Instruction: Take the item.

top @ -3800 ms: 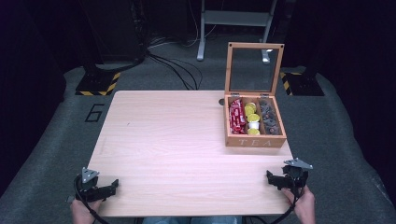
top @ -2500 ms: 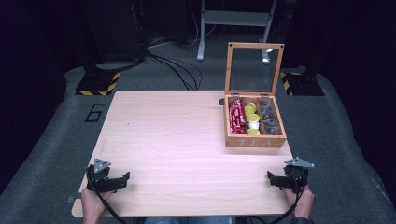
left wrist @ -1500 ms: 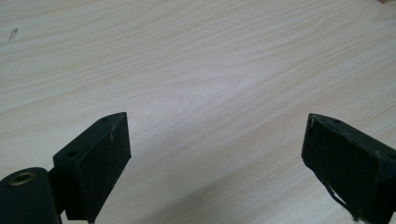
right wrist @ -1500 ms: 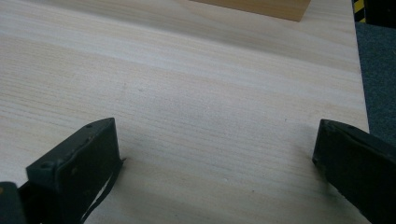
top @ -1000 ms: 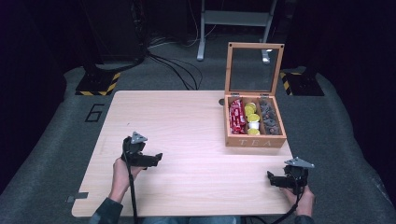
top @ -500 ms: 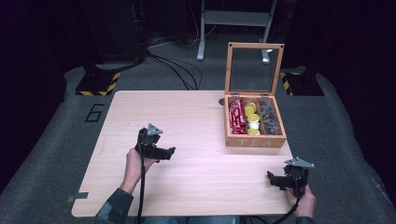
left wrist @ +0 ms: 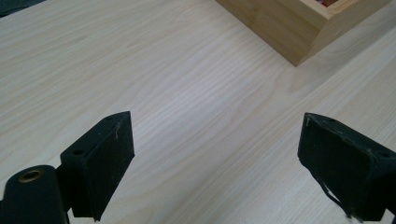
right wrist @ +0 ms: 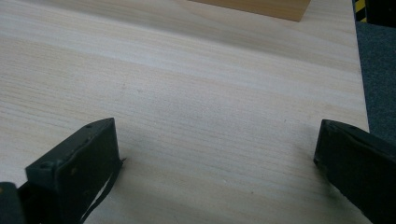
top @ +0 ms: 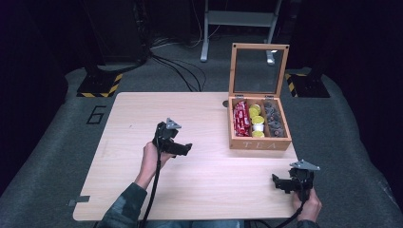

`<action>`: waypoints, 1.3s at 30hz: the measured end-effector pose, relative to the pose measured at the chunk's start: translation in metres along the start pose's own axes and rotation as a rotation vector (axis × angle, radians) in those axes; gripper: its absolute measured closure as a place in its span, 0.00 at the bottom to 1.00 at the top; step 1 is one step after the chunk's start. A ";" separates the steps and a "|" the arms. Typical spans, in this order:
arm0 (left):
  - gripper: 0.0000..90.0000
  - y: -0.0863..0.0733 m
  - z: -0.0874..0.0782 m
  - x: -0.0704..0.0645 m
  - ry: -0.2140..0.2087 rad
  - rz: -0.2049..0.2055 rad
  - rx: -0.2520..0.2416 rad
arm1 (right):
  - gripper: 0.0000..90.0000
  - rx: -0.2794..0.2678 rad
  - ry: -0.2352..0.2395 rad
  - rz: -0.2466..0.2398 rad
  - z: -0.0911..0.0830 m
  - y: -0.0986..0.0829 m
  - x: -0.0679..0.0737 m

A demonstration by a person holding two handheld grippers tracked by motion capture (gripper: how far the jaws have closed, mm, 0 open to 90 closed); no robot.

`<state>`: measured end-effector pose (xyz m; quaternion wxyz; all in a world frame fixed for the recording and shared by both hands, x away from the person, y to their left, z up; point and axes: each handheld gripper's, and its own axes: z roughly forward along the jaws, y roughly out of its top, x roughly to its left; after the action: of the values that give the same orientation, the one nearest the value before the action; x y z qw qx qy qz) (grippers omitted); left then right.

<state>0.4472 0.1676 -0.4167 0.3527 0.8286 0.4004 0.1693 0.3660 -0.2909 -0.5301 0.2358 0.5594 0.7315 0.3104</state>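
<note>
- The person is holding the left gripper (top: 184, 148) over the middle of the pale wooden bench (top: 199, 190), its jaws spread wide and clasping nothing, pointing toward the open wooden tea box with the glass-paned lid (top: 259, 144).
- That tea box is standing near the far right corner of the bench, lid upright, with red packets (top: 241, 118) in its left compartment, yellow-topped capsules (top: 256, 118) in the middle one and grey pieces (top: 274, 119) in the right one.
- In the left gripper view a corner of the box (left wrist: 299, 28) is showing ahead, with bare bench between it and the jaws.
- The right gripper (top: 278, 183) is waiting near the bench's near right corner, jaws likewise parted and empty, well apart from the box.
- To my eye this is the approach step: the left gripper is reaching for the box and nothing is grasped yet.
- The next move probably calls for carrying the left gripper on over the box and lining its jaws on one item or on the lid's edge; which one, I cannot tell.
</note>
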 end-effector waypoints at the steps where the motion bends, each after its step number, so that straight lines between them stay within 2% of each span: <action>1: 0.12 0.003 0.001 -0.001 -0.002 0.010 0.001 | 0.00 0.000 0.000 0.000 0.000 0.000 0.000; 6: 0.13 0.022 0.010 -0.009 -0.029 0.017 0.005 | 0.00 -0.001 -0.003 0.003 -0.001 -0.001 -0.001; 9: 0.13 0.027 0.014 -0.012 -0.038 0.022 0.009 | 0.00 -0.001 -0.003 0.003 -0.001 -0.001 -0.001; 16: 0.15 0.044 0.031 -0.019 -0.086 0.029 0.027 | 0.00 -0.001 -0.003 0.002 -0.001 -0.001 -0.001; 23: 0.16 0.059 0.042 -0.027 -0.106 0.034 0.018 | 0.00 0.000 -0.003 0.002 -0.001 -0.001 -0.001; 31: 0.16 0.080 0.058 -0.039 -0.133 0.045 0.033 | 0.00 -0.001 -0.003 0.002 -0.001 -0.001 -0.001; 39: 0.17 0.096 0.070 -0.049 -0.148 0.041 0.028 | 0.00 -0.001 -0.003 0.002 -0.001 -0.001 -0.001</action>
<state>0.5082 0.0567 -0.3963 0.3663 0.8516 0.3587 0.1091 0.3653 -0.2920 -0.5302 0.2370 0.5604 0.7306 0.3100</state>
